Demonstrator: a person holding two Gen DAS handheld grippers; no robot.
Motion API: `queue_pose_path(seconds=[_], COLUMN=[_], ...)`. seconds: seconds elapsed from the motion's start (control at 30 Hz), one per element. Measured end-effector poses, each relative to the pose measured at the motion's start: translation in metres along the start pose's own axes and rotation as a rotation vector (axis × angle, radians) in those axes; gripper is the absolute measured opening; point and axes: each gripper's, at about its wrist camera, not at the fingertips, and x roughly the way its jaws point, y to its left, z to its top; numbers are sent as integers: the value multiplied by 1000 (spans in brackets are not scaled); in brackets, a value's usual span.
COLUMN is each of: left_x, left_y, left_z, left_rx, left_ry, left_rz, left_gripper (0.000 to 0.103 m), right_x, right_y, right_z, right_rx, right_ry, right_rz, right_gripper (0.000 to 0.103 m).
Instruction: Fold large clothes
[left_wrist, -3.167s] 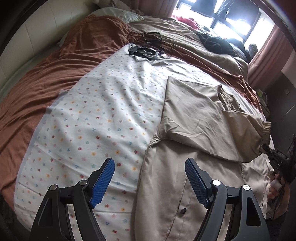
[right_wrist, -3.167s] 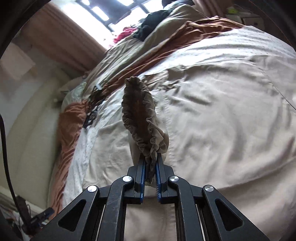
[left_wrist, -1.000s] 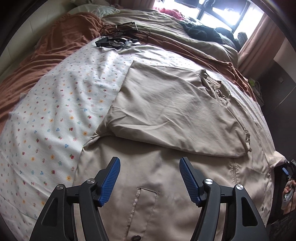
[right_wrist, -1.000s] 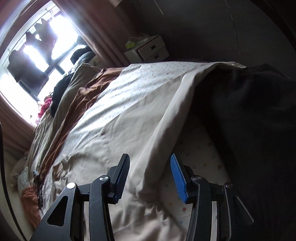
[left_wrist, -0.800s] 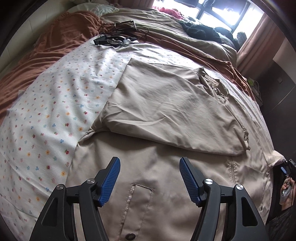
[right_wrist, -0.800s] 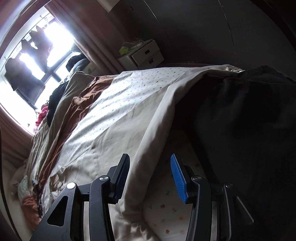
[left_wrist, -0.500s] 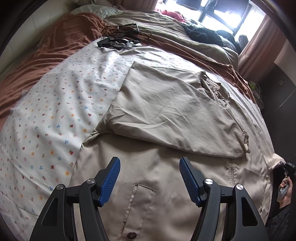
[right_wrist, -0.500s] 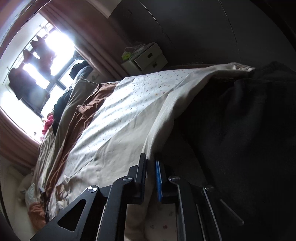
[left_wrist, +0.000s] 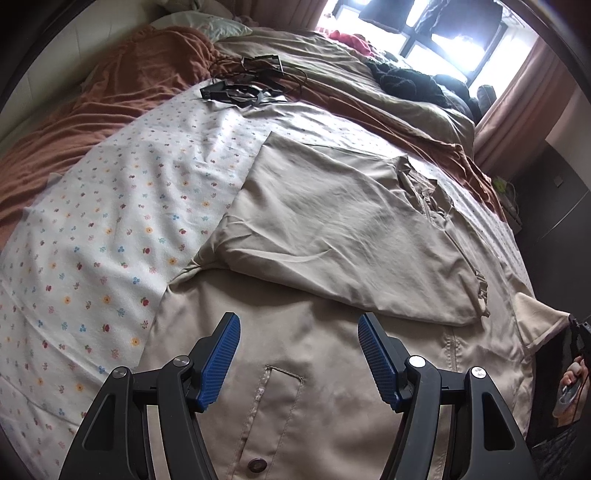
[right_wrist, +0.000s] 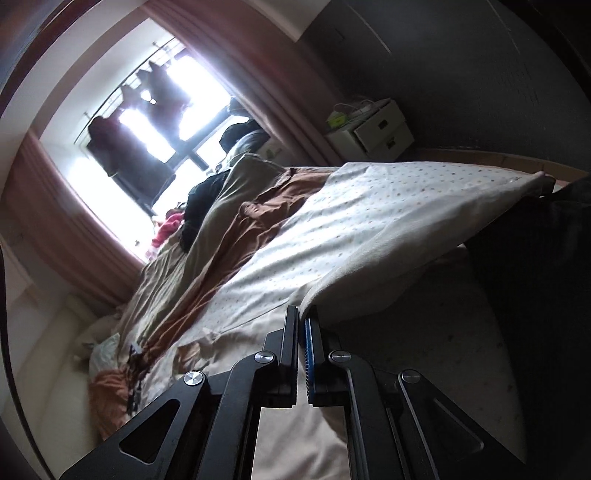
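A large beige jacket (left_wrist: 207, 295) lies spread over the bed, and one sleeve (left_wrist: 325, 229) is folded across its body. My left gripper (left_wrist: 299, 332) hovers open over the jacket's front, above a pocket (left_wrist: 280, 373) and a button (left_wrist: 257, 464), holding nothing. At the bed's right edge my right gripper (left_wrist: 578, 332) is shut on the jacket's side edge (left_wrist: 539, 321), which is pulled up toward it. In the right wrist view the right gripper (right_wrist: 301, 317) has its jaws together, with a thin strip of the beige jacket (right_wrist: 229, 343) pinched at the tips.
Under the jacket is a floral sheet (left_wrist: 110, 206), and a brown blanket (left_wrist: 122, 92) lies beyond it. Black cables and small items (left_wrist: 243, 88) and dark clothes (left_wrist: 406, 81) sit at the far side. A nightstand (right_wrist: 373, 129) stands by the wall. A person's hand (left_wrist: 570, 384) is at the right.
My right gripper has closed on the jacket's side edge and risen, lifting that edge off the bed's side. The sleeve it held before lies across the jacket. The left gripper stays open.
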Motion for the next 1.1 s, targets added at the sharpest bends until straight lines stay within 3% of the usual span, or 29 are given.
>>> queue_pose_path(seconds=[0.2,0.3,0.37,0.43,0.53,0.63,0.73,0.83,0.97,1.1], left_x=[-16,-25,-32,-36,-40,-40,-39,-35,-23,-6], left_y=[-7,-13,-16,-19,-19,-19,-17,-12,-5,3], left_z=[7,8,8,9,9,9,9,9,9,8], left_rx=[-18,-1,13,23,21,24,26,19,11,-6], left_ry=[-18,-29,-36,-42,-50,-48,-44,-42,-33,-17], left_rz=[-24,-29,-30,-30,-34,-32,-29,-23,-2,20], left_gripper=[68,68,68,68,68,68,68,68,68,68], right_x=[37,66,76,69,39,27,29,32,35,44], right_y=[65,86,90,88,72,38,-10,-57,-93,-113], right_z=[-48,-78,-90,-90,-73,-53,-41,-34,-26,-21], right_rx=[-135,-190,-175,-140,-67,23,122,216,233,227], right_ry=[186,342,414,416,312,251,230,221,187,189], right_rz=[48,-4,-17,28,38,-11,-109,-139,-200,-205], right_gripper=[4,9,22,61,80,80,80,79,79,68])
